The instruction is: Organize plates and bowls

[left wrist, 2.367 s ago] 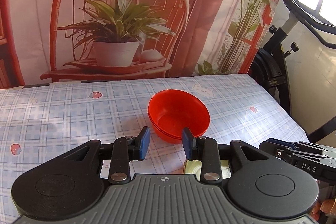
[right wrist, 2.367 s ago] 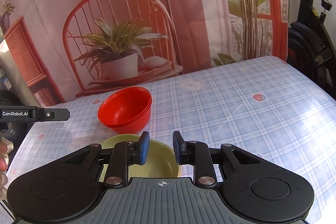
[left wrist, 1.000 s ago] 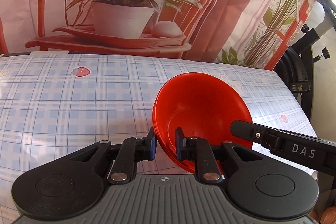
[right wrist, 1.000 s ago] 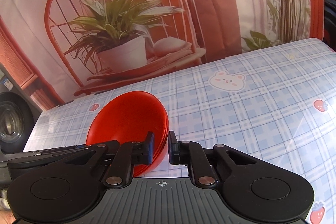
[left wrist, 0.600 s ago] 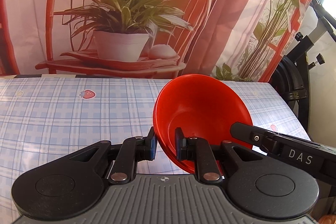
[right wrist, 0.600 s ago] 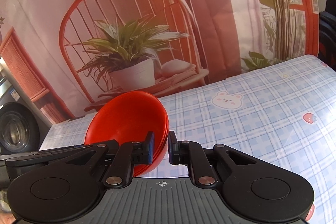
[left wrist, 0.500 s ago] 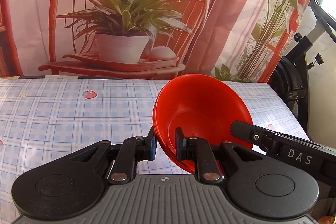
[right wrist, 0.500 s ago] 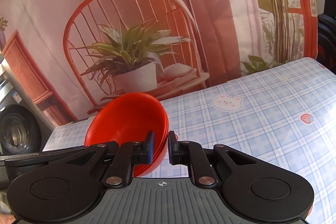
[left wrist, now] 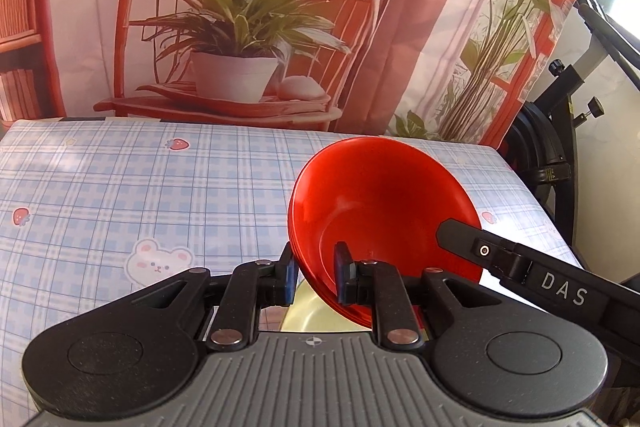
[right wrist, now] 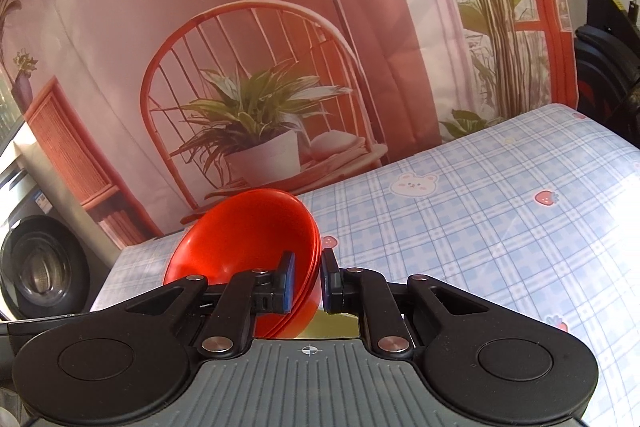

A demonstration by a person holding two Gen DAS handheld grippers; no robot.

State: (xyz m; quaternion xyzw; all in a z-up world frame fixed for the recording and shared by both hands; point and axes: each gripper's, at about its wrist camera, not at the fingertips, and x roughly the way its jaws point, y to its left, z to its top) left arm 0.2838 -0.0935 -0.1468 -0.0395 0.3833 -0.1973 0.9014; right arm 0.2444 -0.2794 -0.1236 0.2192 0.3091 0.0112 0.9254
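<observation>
Bowls, red, nested in a stack (left wrist: pixel 384 211), held up off the desk (left wrist: pixel 120 195) between both tools. Rim layers show at the stack's right edge in the right wrist view (right wrist: pixel 248 239); exact count cannot be told.

Left tool (left wrist: pixel 314 277): clamped on the stack's left rim, one blue pad outside the wall, the other inside the bowl. Right tool (right wrist: pixel 307 283): clamped on the opposite rim, left pad inside the bowl, right pad against the outer wall. In the left wrist view the right tool's black body, lettered "DAS", crosses the near right and meets the bowl's right rim.

Stack tilted, open side facing the far side and up in both views. Held over the near part of the desk, toward its right side in the left wrist view.

Beneath the stack, close to the tools: a pale yellow-green dish (left wrist: pixel 308 315), only partly visible, its shape not clear.

Desk cover: blue-and-white plaid cloth with bear and strawberry prints. Far side: printed backdrop (left wrist: pixel 240 7) showing a red chair and a potted plant. Black exercise bike (left wrist: pixel 560 147) at far right, beyond the desk edge. Washing machine drum (right wrist: pixel 40 267) at far left in the right wrist view.
</observation>
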